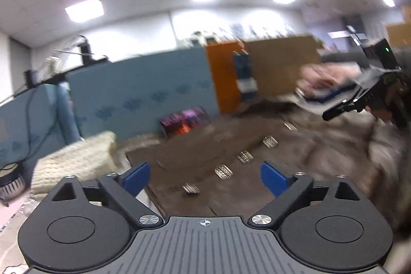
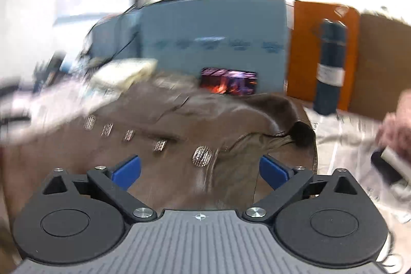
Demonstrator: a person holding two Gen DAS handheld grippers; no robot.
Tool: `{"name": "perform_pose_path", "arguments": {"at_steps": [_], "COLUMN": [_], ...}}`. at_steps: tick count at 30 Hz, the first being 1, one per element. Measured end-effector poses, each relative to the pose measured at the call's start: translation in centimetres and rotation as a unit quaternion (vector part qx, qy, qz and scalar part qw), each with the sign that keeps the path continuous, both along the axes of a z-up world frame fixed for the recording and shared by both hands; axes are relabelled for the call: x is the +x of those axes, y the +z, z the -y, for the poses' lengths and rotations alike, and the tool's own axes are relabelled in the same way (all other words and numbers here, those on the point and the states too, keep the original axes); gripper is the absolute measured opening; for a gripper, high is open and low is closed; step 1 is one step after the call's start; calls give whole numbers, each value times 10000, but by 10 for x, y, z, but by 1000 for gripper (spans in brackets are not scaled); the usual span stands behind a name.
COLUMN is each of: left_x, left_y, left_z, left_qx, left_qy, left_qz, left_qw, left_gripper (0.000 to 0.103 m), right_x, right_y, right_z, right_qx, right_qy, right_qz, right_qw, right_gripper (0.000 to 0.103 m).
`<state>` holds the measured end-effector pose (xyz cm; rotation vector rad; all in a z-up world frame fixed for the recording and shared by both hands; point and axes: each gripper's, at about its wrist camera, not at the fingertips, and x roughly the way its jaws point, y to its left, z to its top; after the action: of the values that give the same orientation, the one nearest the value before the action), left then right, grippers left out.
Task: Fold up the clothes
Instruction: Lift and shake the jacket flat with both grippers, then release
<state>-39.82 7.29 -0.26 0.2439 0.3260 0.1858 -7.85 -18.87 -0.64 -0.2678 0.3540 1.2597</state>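
Note:
A brown garment (image 1: pixel 205 145) with a row of silver buttons (image 1: pixel 223 171) lies spread on the table; it also shows in the right wrist view (image 2: pixel 167 125), with its buttons (image 2: pixel 203 156) and a rumpled collar. My left gripper (image 1: pixel 205 176) is open and empty, just above the garment's near edge. My right gripper (image 2: pixel 200 171) is open and empty above the garment's button line. The right gripper also shows at the far right of the left wrist view (image 1: pixel 359 99). Both views are blurred by motion.
A cream knitted garment (image 1: pixel 74 166) lies at the left, also seen in the right wrist view (image 2: pixel 123 73). A dark blue bottle (image 2: pixel 330 66) stands at the back right by an orange panel (image 2: pixel 303 50). A phone with a lit screen (image 2: pixel 228 81) leans on the blue partition (image 1: pixel 141 94).

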Motion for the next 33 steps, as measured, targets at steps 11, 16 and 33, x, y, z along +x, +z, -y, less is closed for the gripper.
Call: {"name": "perform_pose_path", "arguments": {"at_steps": [11,16,33], "left_x": [2,11,-6], "left_y": [-30,-42,-32], "left_z": [76,71,16], "left_qx": [1452,1503,392], "left_qy": [-1154,-725,-662], "left_qz": [-1391,-1077,-276], "left_qw": [9727,9801,9967], "left_gripper": [102,102,101], "right_x": [-64,-101,-118], "right_y": [-9,-16,-2], "right_z": [33,18,-67], "right_qx": [-160,-357,103], "right_qy": [1683,2448,1887], "right_qz": [368,706,924], "right_qw": [9849,9663,9776], "right_gripper": [103,103,100]}}
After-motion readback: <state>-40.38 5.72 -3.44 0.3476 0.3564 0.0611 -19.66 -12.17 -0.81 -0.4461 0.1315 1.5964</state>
